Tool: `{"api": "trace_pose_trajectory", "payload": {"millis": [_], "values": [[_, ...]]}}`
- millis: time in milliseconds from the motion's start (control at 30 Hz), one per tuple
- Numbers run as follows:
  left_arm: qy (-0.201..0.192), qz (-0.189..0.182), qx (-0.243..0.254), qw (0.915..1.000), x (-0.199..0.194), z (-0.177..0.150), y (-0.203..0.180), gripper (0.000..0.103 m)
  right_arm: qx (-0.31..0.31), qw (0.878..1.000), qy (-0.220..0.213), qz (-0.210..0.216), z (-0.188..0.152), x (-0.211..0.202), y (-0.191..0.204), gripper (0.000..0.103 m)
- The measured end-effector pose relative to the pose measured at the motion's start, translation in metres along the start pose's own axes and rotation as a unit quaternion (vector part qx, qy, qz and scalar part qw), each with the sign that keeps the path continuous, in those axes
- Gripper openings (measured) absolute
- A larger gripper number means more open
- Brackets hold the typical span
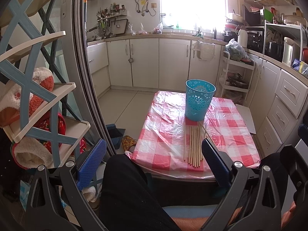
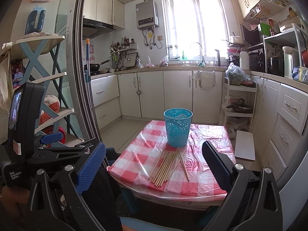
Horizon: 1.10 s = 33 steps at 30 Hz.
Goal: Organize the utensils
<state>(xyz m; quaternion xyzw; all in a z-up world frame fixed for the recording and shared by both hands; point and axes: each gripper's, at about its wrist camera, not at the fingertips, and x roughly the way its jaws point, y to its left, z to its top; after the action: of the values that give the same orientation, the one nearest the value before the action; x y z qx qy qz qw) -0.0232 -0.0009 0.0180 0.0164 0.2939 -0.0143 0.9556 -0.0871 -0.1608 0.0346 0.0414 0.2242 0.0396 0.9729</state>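
We hold our 2 grippers level and apart: left gripper [image 1: 154, 159] spread wide, right gripper [image 2: 154, 160] likewise, both gripping nothing.

You are facing a small kitchen with cream cabinet doors [image 2: 179, 94] under a beige stone counter [image 2: 173, 68]. A bright white-framed window [image 2: 194, 27] fills the back wall with daylight, and beside it hangs a grey metal water heater [image 2: 147, 14]. The pale tiled floor [image 1: 119, 104] is glossy. On your left stands a blue-and-cream plastic shelf rack [image 1: 32, 88], on your right a white trolley [image 2: 239, 104]
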Motion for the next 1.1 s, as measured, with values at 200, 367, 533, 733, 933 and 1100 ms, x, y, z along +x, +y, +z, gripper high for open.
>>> {"api": "trace_pose_trajectory", "payload": {"millis": [200,367,533,733,933,1100], "values": [[0.005,0.0,0.001,1.0,0.001,-0.004,-0.002,0.095,0.001,1.0,0.004,0.003,-0.003,0.004,-0.002,0.096],[0.014,-0.001,0.002,0.9999,0.009,-0.005,-0.005,0.095,0.004,1.0,0.011,0.004,-0.005,0.011,-0.004,0.096],[0.021,-0.002,0.003,0.9998,0.015,-0.005,-0.006,0.095,0.009,1.0,0.017,0.005,-0.01,0.014,-0.007,0.096],[0.026,-0.002,0.002,0.9997,0.019,-0.006,-0.005,0.095,0.01,1.0,0.02,0.006,-0.011,0.016,-0.009,0.096],[0.026,-0.003,0.002,0.9997,0.019,-0.006,-0.005,0.095,0.009,1.0,0.018,0.006,-0.012,0.016,-0.008,0.096],[0.026,-0.003,0.002,0.9996,0.02,-0.006,-0.006,0.095,0.009,1.0,0.019,0.006,-0.012,0.016,-0.008,0.096]]}}
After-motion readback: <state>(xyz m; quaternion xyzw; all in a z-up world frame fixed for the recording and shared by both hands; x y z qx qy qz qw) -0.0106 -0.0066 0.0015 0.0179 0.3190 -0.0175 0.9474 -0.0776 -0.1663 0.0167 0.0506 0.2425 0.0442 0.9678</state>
